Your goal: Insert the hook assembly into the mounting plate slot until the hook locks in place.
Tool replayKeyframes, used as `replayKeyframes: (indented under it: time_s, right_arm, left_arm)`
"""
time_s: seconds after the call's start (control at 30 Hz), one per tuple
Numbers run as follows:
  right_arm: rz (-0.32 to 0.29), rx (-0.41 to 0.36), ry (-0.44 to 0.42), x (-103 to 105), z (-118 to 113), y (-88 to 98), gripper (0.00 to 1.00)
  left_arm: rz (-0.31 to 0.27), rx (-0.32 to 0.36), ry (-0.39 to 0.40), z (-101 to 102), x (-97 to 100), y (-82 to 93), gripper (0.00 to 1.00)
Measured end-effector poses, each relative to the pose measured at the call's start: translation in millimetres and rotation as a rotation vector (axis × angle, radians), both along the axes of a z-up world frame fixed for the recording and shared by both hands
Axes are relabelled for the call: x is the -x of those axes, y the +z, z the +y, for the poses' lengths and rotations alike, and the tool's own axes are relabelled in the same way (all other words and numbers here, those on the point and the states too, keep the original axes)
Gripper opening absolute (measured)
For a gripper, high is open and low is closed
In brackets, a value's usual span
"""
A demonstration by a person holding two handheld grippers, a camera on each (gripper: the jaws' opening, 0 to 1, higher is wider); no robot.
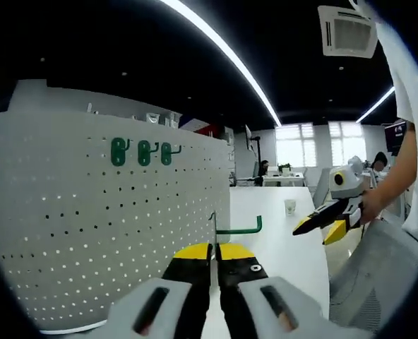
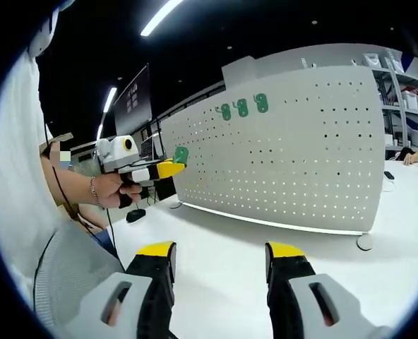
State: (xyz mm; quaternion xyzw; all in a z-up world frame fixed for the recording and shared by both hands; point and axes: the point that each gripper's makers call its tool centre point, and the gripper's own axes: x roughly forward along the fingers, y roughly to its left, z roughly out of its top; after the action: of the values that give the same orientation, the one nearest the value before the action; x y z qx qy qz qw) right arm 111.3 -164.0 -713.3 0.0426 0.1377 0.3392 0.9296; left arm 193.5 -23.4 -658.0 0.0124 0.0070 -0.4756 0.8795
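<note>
three green hooks (image 1: 145,152) mounted on white pegboard (image 1: 89,233), left gripper (image 1: 215,256) fingers clamped on fourth green hook (image 1: 239,228), right gripper (image 2: 221,260) fingers wide, holding nothing

Green hook (image 1: 239,227) apparently in left claw (image 1: 214,253)

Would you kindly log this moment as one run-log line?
left gripper: shut on hook | right gripper: open | pegboard: three hooks mounted | hook not inserted
</note>
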Motion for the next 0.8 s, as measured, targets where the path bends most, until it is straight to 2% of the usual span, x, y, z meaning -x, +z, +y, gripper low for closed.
replayKeyframes:
  time_s: [0.23,0.33,0.37,0.43,0.5,0.8]
  right_arm:
    - [-0.003,0.009,0.012,-4.0,7.1,1.7,0.49]
    - [-0.013,-0.017,0.006,-6.3,8.6,7.3,0.48]
    - [-0.025,-0.028,0.006,-6.8,10.0,11.0,0.48]
    - [-0.1,-0.127,0.012,-7.4,17.7,35.1,0.49]
    - [-0.157,-0.187,0.011,-6.5,18.9,51.5,0.5]
    - [-0.158,-0.197,0.024,-13.4,27.0,56.6,0.46]
  left_arm:
    - [0.001,0.0,0.009,0.4,-0.6,-0.7,0.02]
    - [0.003,0.001,0.01,-1.1,0.6,0.6,0.02]
    - [0.002,-0.001,0.011,-0.3,-0.1,-1.0,0.02]
    - [0.007,0.002,0.011,-1.1,1.1,-0.3,0.02]
    - [0.009,0.003,0.012,-1.2,1.2,-0.8,0.02]
    - [0.01,0.008,0.016,-3.4,1.3,1.0,0.02]
